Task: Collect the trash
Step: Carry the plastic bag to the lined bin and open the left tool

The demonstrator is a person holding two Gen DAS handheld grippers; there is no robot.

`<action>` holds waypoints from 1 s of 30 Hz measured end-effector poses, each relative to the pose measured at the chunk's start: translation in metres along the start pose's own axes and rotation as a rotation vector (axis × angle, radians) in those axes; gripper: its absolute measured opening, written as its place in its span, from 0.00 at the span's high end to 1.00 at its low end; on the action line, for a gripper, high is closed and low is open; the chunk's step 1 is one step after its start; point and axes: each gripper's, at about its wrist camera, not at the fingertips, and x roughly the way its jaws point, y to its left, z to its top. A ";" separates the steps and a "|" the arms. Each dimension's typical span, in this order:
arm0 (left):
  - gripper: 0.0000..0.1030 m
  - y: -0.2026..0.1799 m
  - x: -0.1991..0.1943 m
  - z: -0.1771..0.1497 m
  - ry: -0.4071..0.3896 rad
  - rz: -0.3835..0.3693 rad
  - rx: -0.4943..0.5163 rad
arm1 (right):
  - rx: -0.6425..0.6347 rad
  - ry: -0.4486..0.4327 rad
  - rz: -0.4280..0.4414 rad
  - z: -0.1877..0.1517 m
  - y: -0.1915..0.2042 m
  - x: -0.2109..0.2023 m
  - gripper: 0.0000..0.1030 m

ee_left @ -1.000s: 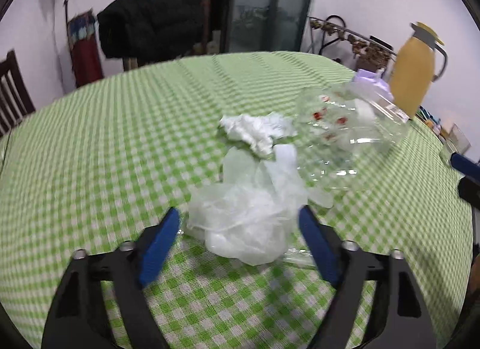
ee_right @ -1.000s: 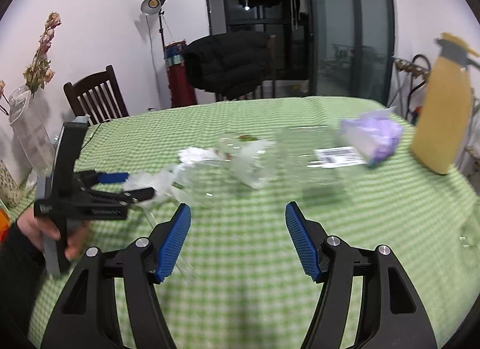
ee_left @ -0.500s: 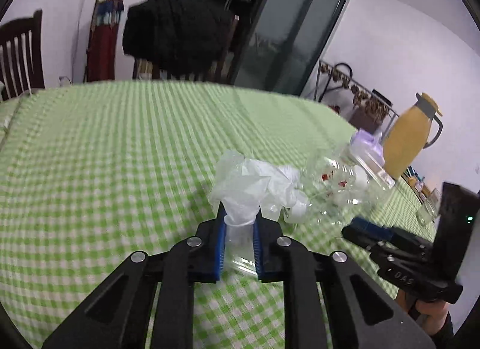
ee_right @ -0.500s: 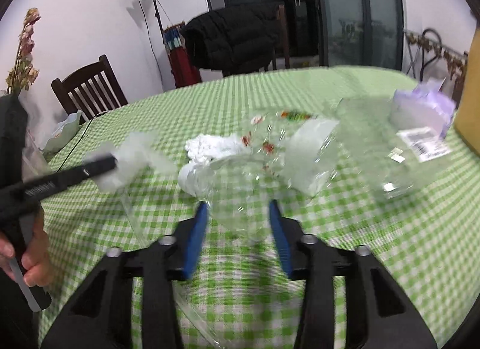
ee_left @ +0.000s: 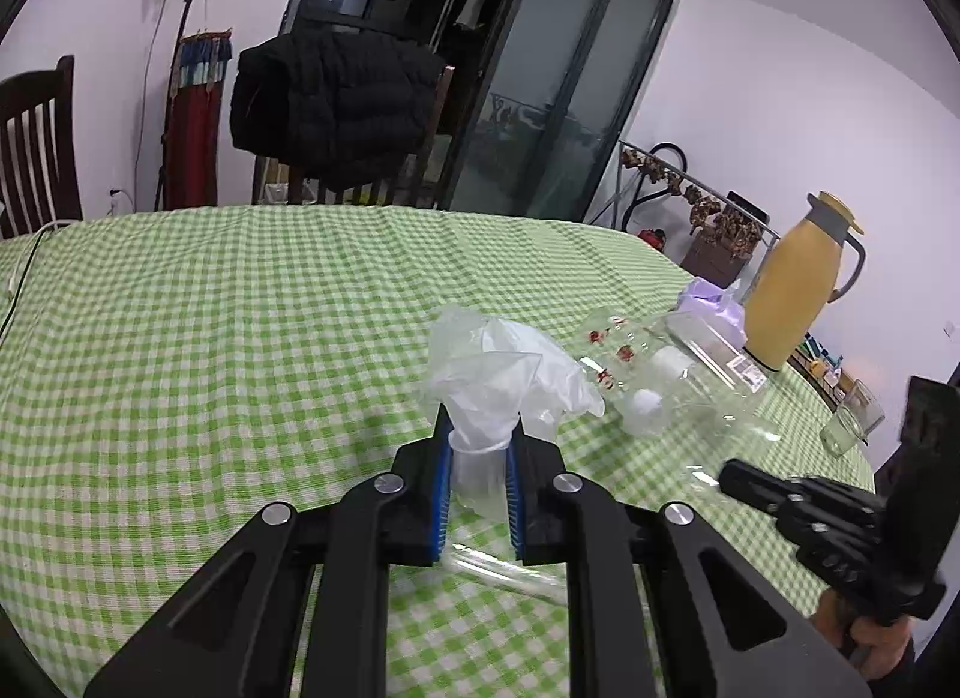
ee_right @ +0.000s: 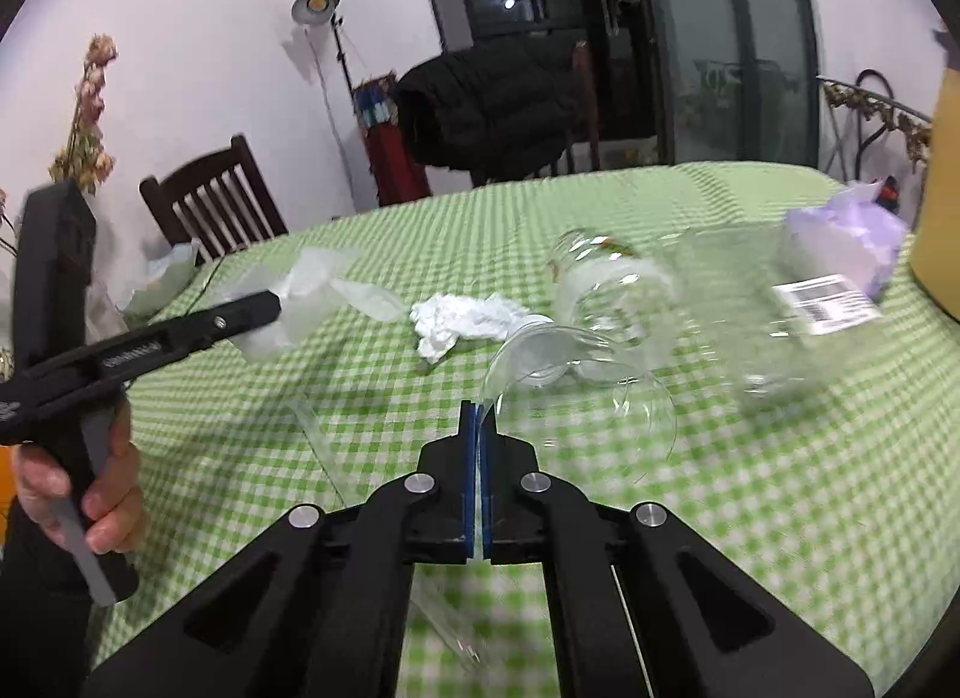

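No text legible: the white barcode label on the clear plastic container is too blurred.

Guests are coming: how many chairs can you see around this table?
2: a bare wooden chair at the table's far left edge, and a chair draped with a black jacket at its far side. Others may be hidden.

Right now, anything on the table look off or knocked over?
Yes. A clear jar lies on its side on the green checked tablecloth, beside a crumpled white tissue. The right hand-held gripper pinches only the thin rim of a clear plastic cup, a shaky hold.
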 end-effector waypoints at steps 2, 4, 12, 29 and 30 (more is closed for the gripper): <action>0.88 -0.011 0.001 -0.001 0.005 -0.013 0.021 | 0.013 -0.024 -0.009 -0.003 -0.009 -0.024 0.99; 0.88 -0.024 0.003 -0.003 0.010 -0.014 0.045 | 0.025 -0.040 -0.028 -0.009 -0.023 -0.048 0.99; 0.88 -0.109 -0.001 -0.023 0.012 -0.055 0.261 | 0.110 -0.125 -0.194 -0.032 -0.094 -0.148 0.99; 0.88 -0.335 -0.026 -0.075 0.103 -0.322 0.454 | 0.571 -0.063 -0.707 -0.224 -0.314 -0.383 0.99; 0.88 -0.349 -0.024 -0.080 0.117 -0.333 0.454 | 0.608 -0.047 -0.717 -0.239 -0.327 -0.391 0.99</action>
